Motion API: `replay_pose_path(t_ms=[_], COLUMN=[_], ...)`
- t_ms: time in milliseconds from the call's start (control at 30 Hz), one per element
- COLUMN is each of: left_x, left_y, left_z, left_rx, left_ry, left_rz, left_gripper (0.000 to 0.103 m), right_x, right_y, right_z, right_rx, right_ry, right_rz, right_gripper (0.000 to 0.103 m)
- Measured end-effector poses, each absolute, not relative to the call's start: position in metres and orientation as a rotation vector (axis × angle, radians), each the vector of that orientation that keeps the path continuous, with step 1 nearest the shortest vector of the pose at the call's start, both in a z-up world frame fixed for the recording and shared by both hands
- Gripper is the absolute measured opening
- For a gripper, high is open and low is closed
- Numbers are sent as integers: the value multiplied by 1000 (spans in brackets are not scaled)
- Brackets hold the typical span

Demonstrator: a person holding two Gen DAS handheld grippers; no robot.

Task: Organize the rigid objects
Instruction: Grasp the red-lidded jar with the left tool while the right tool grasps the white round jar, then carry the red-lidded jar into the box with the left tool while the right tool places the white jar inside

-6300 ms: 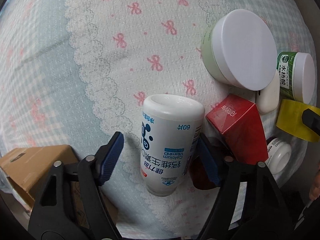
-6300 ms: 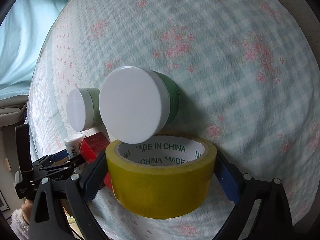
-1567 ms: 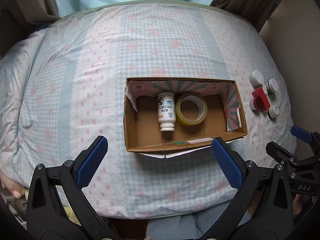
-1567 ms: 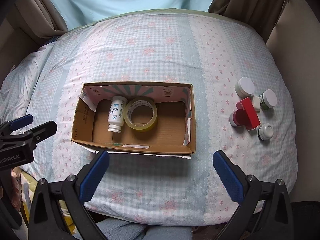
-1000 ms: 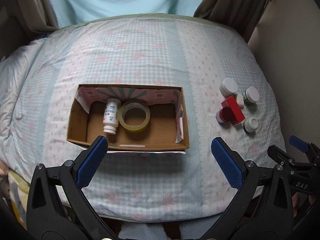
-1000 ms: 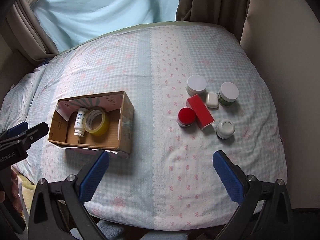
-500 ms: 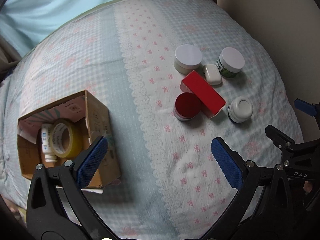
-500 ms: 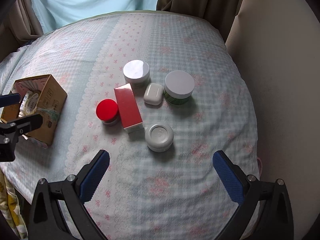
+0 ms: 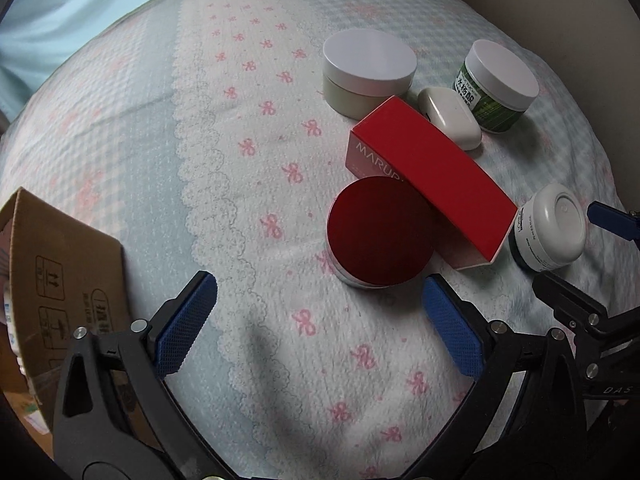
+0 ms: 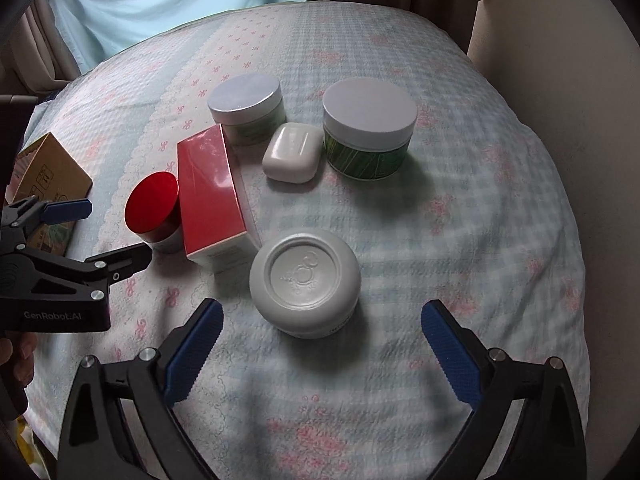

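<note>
Several jars and boxes stand grouped on the bedspread. My left gripper point(image 9: 320, 320) is open and hangs low over the cloth. A red-lidded jar point(image 9: 380, 232) sits just ahead of it, closer to its right finger, untouched. A long red box point(image 9: 432, 180) leans against that jar. My right gripper point(image 10: 320, 320) is open wide, its jaws closing. A squat white jar point(image 10: 306, 280) stands just ahead between its fingers, clear of both pads. The left gripper point(image 10: 116, 232) also shows at the left of the right wrist view, beside the red-lidded jar point(image 10: 152, 206).
Behind the red box point(image 10: 212, 196) stand a pale green jar with a white lid point(image 10: 246, 106), a white rounded case point(image 10: 294, 152) and a dark green jar point(image 10: 368, 132). The cardboard box point(image 9: 60, 264) stands at the left. A beige wall rises along the bed's right side.
Both grippers have come down much closer to the group of jars, which now looks far larger. The cardboard box has slid to the left edge of both views.
</note>
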State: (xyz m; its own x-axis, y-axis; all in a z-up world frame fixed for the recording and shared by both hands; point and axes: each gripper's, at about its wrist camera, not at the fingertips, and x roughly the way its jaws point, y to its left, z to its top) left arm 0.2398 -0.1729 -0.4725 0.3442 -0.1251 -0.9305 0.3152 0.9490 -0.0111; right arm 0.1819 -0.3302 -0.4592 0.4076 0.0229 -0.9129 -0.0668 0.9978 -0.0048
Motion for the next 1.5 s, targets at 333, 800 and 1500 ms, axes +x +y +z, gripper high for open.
replay_pose_path(t_ms=[333, 800, 1500], left_x=[255, 254, 215], left_y=[-199, -196, -131], left_z=[-485, -477, -280], left_rx=[252, 225, 44], left_ry=[1167, 1192, 1117], left_rz=[-379, -399, -274], left_gripper=[63, 51, 51], right_x=[197, 199, 174], right_y=[-320, -322, -308], right_z=[-475, -475, -309], right_rx=[-68, -37, 14], right_ry=[1149, 1182, 1104], right_rz=[77, 60, 18], right_gripper=[64, 52, 52])
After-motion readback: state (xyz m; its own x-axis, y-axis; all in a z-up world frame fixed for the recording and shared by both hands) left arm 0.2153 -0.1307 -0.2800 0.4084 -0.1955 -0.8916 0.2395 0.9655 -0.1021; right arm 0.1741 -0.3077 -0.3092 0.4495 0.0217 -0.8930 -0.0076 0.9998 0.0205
